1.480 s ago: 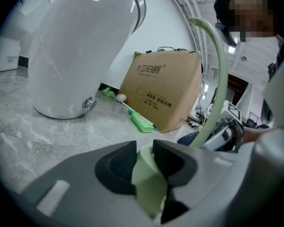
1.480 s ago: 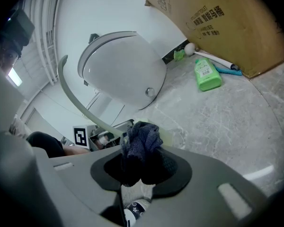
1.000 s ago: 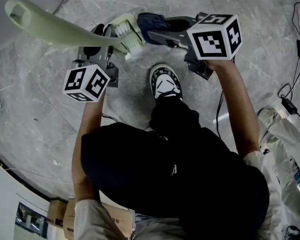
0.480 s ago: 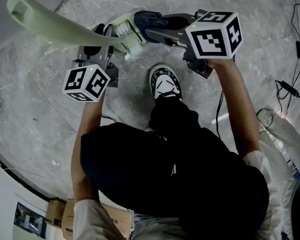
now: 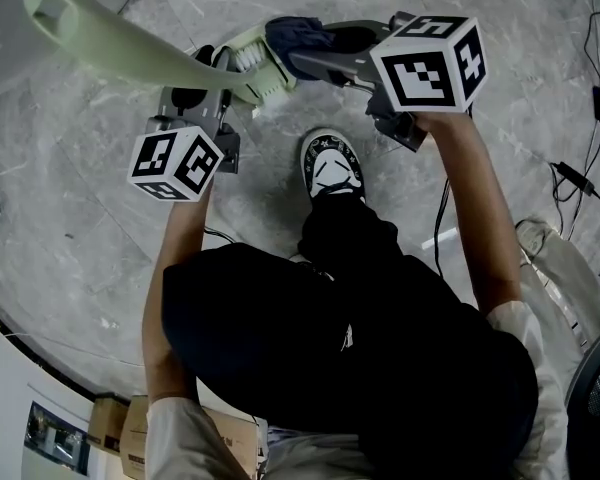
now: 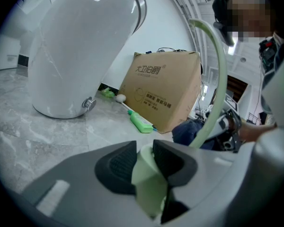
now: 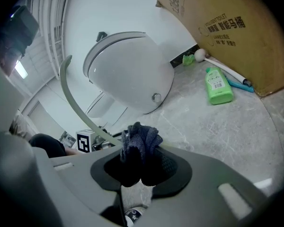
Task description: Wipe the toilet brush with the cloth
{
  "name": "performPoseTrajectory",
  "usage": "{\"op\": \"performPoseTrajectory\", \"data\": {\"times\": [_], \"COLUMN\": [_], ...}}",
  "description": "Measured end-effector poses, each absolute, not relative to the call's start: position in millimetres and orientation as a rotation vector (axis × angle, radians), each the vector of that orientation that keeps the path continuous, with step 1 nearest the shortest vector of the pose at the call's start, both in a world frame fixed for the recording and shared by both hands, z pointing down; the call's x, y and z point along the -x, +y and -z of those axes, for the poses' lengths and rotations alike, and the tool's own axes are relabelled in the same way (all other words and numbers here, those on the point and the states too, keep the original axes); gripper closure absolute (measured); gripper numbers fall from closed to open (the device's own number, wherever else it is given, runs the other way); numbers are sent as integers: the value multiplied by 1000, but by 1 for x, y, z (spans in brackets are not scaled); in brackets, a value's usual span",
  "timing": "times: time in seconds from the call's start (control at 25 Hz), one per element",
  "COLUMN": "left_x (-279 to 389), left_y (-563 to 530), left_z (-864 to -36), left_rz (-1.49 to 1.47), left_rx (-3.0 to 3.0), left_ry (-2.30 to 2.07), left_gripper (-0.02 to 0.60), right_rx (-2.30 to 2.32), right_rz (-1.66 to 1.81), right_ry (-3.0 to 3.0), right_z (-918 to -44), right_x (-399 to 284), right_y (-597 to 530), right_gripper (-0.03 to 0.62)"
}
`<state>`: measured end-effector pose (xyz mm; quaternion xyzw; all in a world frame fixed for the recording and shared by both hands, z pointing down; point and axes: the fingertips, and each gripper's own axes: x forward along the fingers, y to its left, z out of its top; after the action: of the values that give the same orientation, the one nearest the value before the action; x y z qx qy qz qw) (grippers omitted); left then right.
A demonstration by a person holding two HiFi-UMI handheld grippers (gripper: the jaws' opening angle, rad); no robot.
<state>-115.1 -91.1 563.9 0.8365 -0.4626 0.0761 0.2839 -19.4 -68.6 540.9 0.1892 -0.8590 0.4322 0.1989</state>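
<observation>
Left gripper [image 6: 146, 167] jaws clamped on pale-green toilet brush [image 6: 217, 79], toilet [image 6: 78, 46], cardboard box [image 6: 163, 89]

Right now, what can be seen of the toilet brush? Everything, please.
The brush is pale green plastic by the look: a long curved handle with a slot at its far end and a head with white bristles. It is held off the floor. The left claw is shut on the handle by the head; the dark cloth in the right claw meets the head.

Pale-green toilet brush [image 5: 130, 48]; navy cloth [image 5: 298, 36]
</observation>
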Motion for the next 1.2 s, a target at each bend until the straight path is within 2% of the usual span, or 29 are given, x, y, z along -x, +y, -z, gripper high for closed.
{"op": "performPoseTrajectory", "data": {"times": [0.8,1.2], "left_x": [113,116], "left_y": [-91,-90], "left_z": [-562,-564], "left_rz": [-204,-196], "left_rx": [-2238,-2231], "left_ry": [-1235,-1243], "left_gripper": [581,581], "right_rx": [-501,-540], "right_rz": [-1137,-1195], "right_ry": [-2461,-2483], "right_z": [-528,-536], "right_x": [41,24], "right_y": [-77,-60], "right_gripper": [493,494]}}
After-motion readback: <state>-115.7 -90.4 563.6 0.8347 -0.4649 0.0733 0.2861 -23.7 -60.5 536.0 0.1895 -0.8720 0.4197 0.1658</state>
